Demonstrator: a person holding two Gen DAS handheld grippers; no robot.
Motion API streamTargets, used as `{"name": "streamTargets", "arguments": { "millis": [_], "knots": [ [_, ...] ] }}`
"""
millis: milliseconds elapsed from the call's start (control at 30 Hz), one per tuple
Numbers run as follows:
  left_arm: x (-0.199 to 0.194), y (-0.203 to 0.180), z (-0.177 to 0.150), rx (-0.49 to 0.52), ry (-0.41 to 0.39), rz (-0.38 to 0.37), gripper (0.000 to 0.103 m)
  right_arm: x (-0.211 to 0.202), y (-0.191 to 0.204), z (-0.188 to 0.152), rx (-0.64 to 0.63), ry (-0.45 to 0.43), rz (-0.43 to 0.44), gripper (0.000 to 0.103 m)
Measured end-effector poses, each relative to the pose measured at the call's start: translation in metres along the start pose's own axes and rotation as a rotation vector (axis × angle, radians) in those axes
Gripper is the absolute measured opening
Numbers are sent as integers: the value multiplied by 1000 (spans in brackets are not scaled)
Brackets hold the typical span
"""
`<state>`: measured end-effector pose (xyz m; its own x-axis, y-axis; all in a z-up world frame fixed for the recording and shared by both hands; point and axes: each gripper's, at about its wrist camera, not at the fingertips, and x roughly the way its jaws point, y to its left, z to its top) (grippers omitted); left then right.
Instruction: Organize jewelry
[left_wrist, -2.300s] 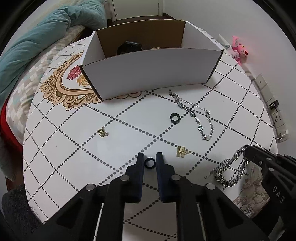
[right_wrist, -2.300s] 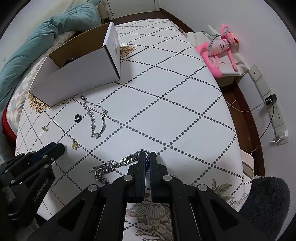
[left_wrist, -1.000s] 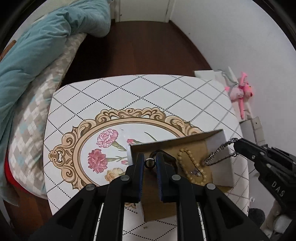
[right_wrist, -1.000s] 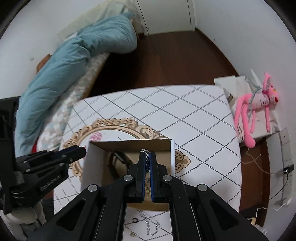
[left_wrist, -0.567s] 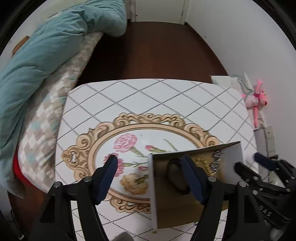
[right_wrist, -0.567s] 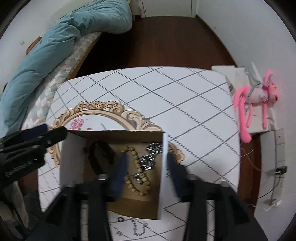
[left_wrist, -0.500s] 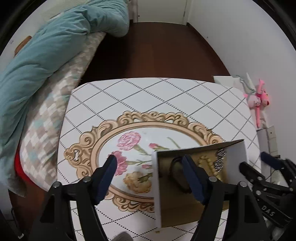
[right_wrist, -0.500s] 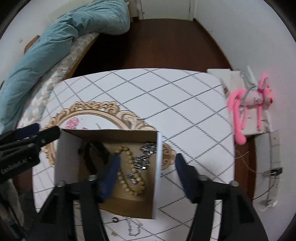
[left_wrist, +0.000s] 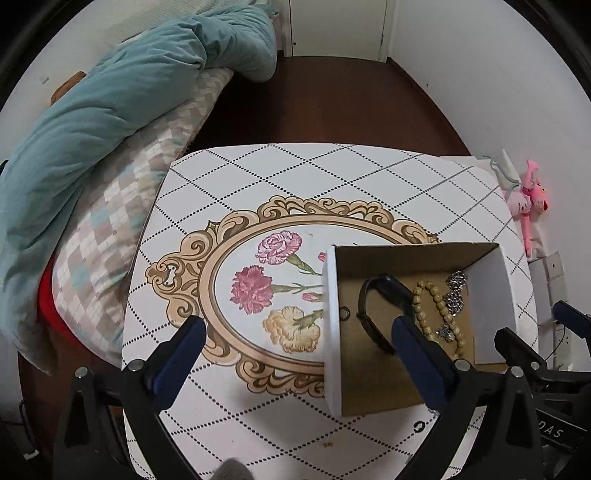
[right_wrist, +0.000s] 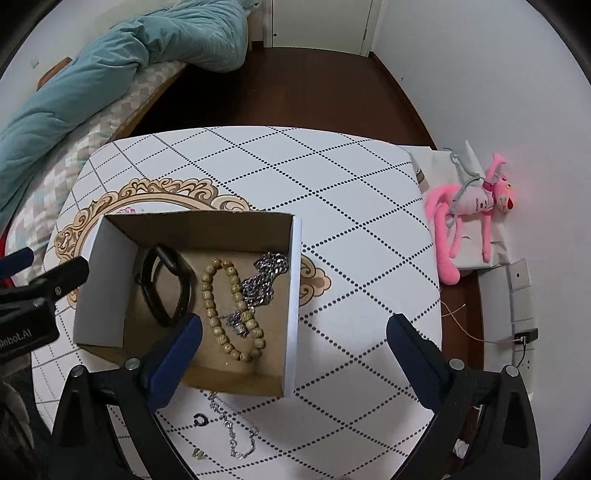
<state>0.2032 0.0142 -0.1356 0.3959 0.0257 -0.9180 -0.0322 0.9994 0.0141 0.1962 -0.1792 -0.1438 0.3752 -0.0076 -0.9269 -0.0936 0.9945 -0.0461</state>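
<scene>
Both the left gripper (left_wrist: 295, 332) and the right gripper (right_wrist: 293, 330) are spread wide and hold nothing, high over the table (right_wrist: 351, 192). The open cardboard box (right_wrist: 293, 295) sits left of centre in the right wrist view, holding a black band (right_wrist: 164, 288), a wooden bead bracelet (right_wrist: 221, 310) and a silver chain (right_wrist: 264, 280). At the bottom of that frame, a thin silver bracelet (right_wrist: 236, 435) and a small black ring (right_wrist: 199, 419) lie on the table just outside the box.
</scene>
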Motion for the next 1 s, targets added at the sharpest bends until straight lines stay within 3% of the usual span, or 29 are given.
{"name": "streamTargets", "arguments": {
  "millis": [367,533,633,833,1000],
  "knots": [
    [-49,-3,-11,-9,-87,-14,103,-67,-6,-13,53,-149,14,101],
    [-61,0,-33,-13,-119,-6,102,-82,-8,-35,78,-163,41,101],
    [-54,0,-57,-10,-99,3,102,-67,-6,-59,89,-126,40,101],
    [-10,2,-105,3,13,34,102,-6,-4,-109,128,16,55,101],
    [22,6,-127,-8,79,52,102,26,0,-135,150,69,54,94]
  ]
}}
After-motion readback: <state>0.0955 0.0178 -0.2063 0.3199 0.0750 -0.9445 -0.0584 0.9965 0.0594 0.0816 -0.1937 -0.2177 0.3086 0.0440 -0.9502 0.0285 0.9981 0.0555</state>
